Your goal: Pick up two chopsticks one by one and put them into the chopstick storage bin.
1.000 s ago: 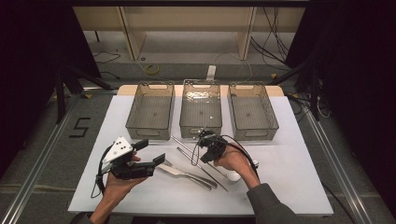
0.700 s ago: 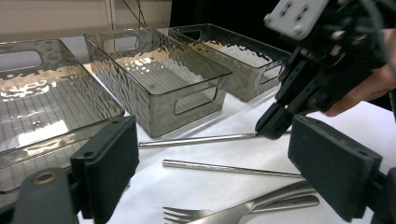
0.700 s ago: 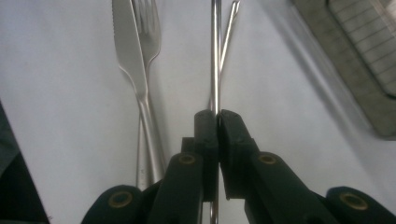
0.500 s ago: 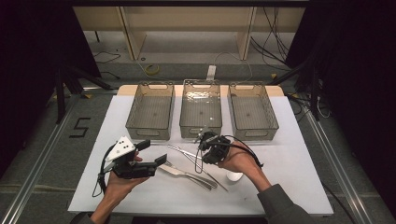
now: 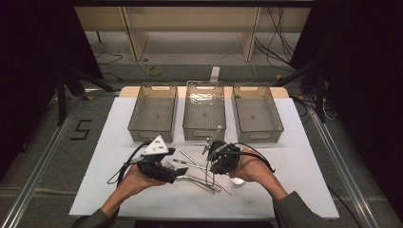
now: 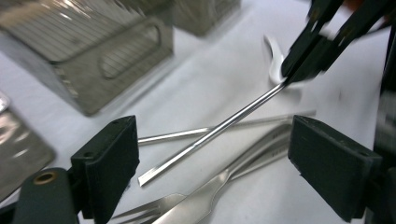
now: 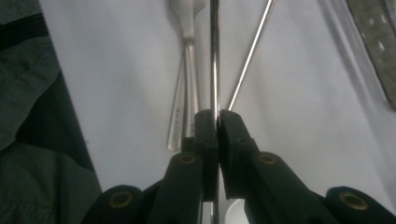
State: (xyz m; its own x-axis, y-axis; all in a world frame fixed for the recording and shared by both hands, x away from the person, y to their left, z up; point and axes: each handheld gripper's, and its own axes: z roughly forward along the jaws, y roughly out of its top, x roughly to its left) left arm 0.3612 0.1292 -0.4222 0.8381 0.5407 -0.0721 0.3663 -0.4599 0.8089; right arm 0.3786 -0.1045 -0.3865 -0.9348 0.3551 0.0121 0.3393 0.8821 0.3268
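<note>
My right claw (image 7: 218, 122) is clamped on a thin metal chopstick (image 6: 212, 134), lifted at a slant over the desk (image 5: 294, 156). I judge it light, stiff and slippery; gripping nearer mid-length should stop it pivoting. My left claw (image 6: 212, 161) stands apart, empty. All three mesh baskets (image 5: 205, 117) look empty.

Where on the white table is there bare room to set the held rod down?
Bare table lies right of the right gripper, and more left of the left gripper, below the left bin. Between the grippers it is crowded with cutlery. The right jaws clamp the metal rod.
</note>
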